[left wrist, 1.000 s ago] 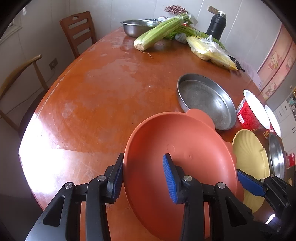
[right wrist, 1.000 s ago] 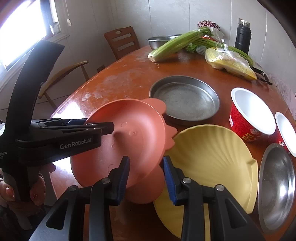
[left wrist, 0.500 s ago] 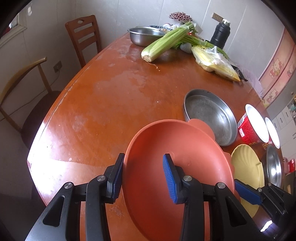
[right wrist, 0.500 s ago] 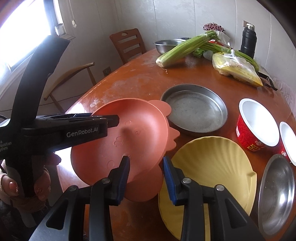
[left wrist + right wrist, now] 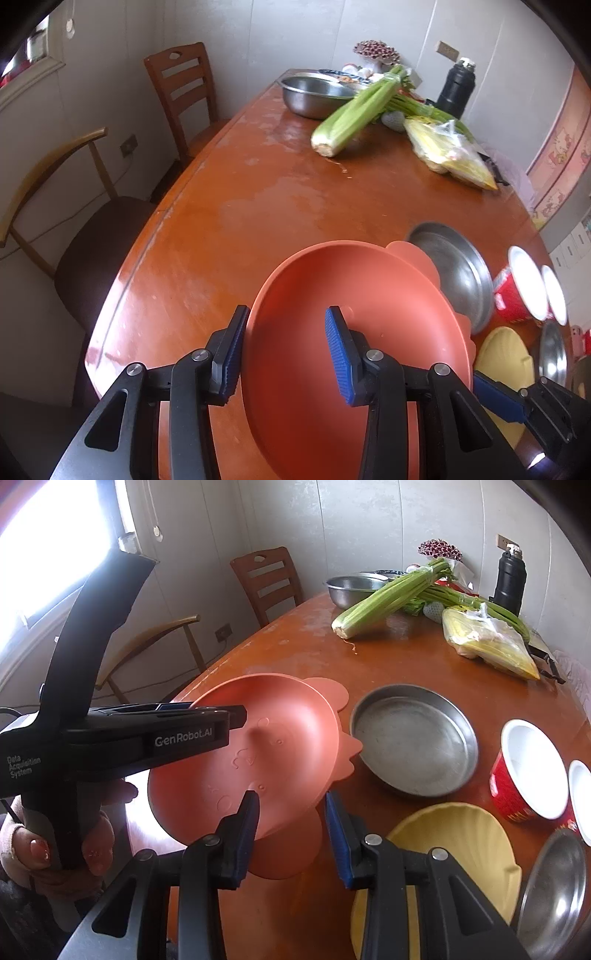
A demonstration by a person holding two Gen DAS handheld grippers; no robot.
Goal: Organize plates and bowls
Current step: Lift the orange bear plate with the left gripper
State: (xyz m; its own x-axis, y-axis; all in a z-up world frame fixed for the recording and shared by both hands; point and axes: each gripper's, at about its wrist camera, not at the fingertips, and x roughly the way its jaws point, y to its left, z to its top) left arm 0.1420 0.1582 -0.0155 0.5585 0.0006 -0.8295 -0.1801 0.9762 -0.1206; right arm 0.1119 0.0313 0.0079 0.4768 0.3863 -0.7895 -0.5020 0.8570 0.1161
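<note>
Inspection found the orange plate [image 5: 243,760] held clear of the surface [image 5: 258,192], tilted, with both grippers on its rim. The left gripper [image 5: 284,350] had its fingers [image 5: 338,350] pinching the near left rim, one pad inside the dish and one behind it. The right gripper [image 5: 291,834] had its fingers drawn to their narrowest; the plate's near edge lay between them, apparently pinched, though pad contact could not be confirmed.

Taking the steel pan [image 5: 413,738] as landmark: the orange plate hung just to its left, its scalloped edge overlapping the pan's near-left rim in view. The yellow shell dish [image 5: 454,853] lay in front of the pan, below and right of the right gripper. The red cup [image 5: 524,775] stood to the pan's right.

Judgement: the coming move turns on carrying the plate rightward toward the pan or shell dish; the right hand is nearer both.
</note>
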